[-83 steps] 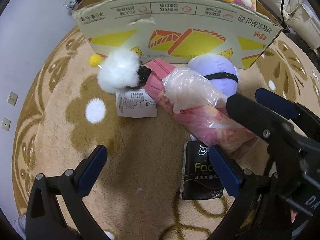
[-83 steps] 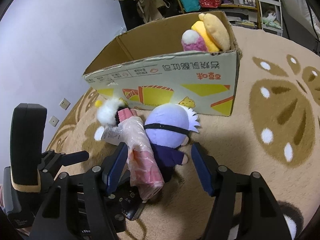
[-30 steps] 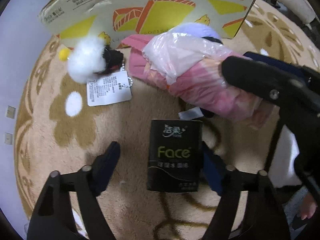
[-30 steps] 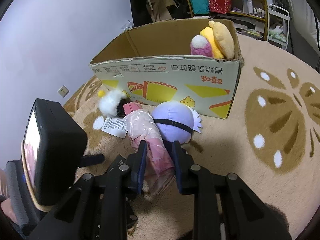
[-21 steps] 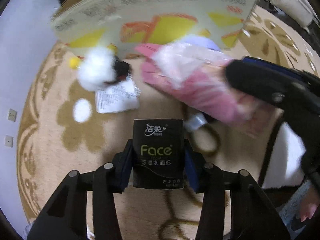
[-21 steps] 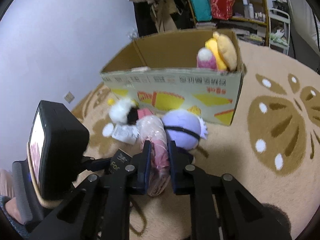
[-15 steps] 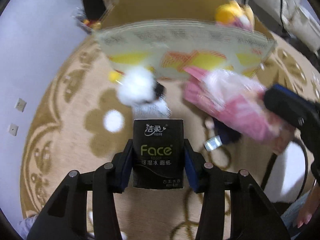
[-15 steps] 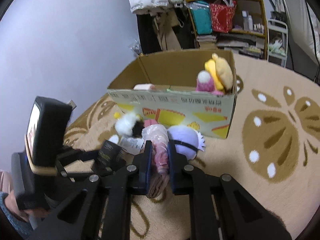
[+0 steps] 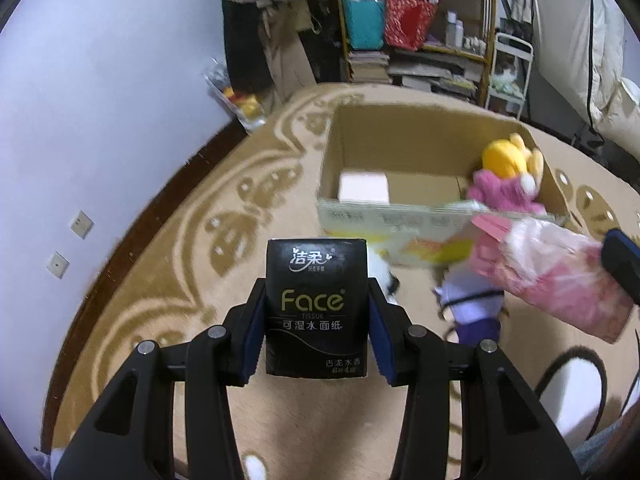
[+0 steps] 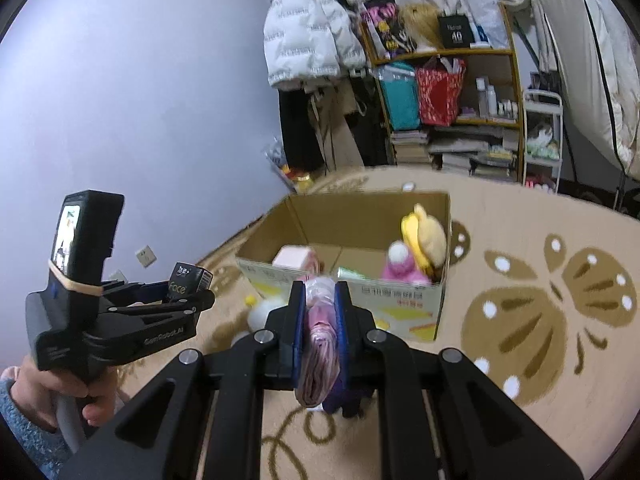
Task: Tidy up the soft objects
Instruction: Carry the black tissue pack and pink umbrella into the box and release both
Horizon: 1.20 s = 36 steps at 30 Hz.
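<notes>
Between left gripper [image 9: 316, 304] pads: black rectangular tissue pack [image 9: 316, 308], clamped. Right gripper [image 10: 320, 312] squeezes pink plastic-wrapped soft bundle [image 10: 319, 340]; open brown cardboard box [image 10: 360, 220] ahead.

Glossy tissue pack [image 9: 316, 308], cardboard box [image 9: 416, 148]

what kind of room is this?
Most likely a lived-in bedroom or spare room: patterned rug on the floor, cluttered shelf unit, white puffer jacket hanging on the wall, bedding-like fabric at right.
</notes>
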Tool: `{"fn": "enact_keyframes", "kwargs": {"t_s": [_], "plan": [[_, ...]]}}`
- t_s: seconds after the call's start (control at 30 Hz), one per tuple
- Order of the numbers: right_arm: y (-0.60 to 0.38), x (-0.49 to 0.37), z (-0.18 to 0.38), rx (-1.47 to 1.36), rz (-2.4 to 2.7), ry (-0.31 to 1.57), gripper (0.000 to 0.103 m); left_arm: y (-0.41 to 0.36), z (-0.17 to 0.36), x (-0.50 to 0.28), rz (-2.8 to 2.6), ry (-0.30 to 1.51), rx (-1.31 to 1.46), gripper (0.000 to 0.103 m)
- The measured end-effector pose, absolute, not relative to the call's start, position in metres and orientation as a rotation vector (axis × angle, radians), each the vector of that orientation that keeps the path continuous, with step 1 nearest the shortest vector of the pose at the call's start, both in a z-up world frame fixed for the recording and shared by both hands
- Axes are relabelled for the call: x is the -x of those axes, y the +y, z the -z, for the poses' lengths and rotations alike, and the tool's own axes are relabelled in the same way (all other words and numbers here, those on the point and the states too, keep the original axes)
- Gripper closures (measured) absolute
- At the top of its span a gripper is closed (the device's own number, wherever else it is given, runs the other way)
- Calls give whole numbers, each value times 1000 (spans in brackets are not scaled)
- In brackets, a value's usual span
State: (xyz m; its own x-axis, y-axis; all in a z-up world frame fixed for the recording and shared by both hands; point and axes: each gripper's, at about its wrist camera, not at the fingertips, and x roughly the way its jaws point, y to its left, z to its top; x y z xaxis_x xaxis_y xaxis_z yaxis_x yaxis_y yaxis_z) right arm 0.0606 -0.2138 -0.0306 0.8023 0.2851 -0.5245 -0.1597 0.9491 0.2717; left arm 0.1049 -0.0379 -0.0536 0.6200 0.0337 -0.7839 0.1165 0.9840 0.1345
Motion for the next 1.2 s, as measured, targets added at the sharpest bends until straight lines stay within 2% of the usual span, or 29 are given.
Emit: {"fn": "enact_keyframes", "kwargs": {"t_s": [0.33, 0.83, 1.03, 1.2], "plan": [[-213, -72, -5, -185, -254, 507, 90, -34, 31, -132, 45, 840, -186, 59], [-220, -132, -49, -148, -239, 428, 90, -43, 2, -182, 50, 757, -212, 59], [-214, -163, -37, -79, -217, 464, 90, -48, -1, -198, 58, 703, -201, 58], [-211, -178, -13, -63, -200, 522, 90, -49, 16, -213, 66, 743, -151, 58]]}}
